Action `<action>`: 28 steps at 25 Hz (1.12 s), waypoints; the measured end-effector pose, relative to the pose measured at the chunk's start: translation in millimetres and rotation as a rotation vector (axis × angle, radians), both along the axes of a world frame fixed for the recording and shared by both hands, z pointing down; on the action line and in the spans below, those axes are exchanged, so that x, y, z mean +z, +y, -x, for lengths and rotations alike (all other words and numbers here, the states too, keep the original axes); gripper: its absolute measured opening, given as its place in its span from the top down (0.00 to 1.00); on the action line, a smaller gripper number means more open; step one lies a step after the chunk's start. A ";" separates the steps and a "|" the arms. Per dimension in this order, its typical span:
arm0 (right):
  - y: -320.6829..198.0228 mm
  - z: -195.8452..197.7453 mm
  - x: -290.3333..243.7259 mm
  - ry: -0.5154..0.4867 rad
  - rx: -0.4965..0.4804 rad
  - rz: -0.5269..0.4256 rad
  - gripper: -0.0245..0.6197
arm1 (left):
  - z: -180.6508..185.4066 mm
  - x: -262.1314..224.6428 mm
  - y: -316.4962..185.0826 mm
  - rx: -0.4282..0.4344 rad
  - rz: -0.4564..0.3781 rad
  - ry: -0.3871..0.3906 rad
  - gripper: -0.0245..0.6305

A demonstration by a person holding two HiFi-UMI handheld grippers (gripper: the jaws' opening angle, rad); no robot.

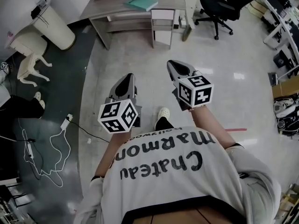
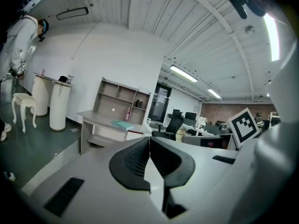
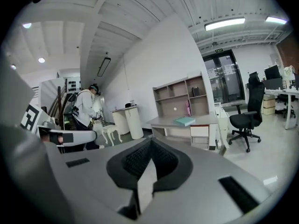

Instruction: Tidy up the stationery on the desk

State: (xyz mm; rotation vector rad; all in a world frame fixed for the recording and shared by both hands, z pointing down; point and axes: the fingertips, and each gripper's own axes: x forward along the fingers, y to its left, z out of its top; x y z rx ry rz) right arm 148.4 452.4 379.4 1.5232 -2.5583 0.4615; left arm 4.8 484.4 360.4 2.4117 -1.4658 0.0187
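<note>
The left gripper [image 1: 125, 80] and right gripper [image 1: 176, 66] are both clenched on nothing, over open floor [image 1: 140, 59]. Well ahead, a teal book [image 1: 141, 3] lies near the desk's [image 1: 112, 9] front edge, with an office chair [image 1: 224, 6] to its right.

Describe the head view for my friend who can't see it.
A person, seen from above, holds the left gripper and right gripper, both shut and empty, over a shiny floor. Ahead stands a desk with a teal book, a black office chair to its right.
</note>
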 end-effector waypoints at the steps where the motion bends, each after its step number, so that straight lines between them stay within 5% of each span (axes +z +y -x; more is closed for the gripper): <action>1: -8.0 -0.4 2.8 -0.008 0.001 0.006 0.94 | 0.7 1.9 -8.3 -0.005 0.006 -0.008 0.94; 28: -220.7 -42.3 -20.4 -0.061 0.010 -0.010 0.94 | -41.6 -15.9 -221.2 0.030 0.000 0.001 0.94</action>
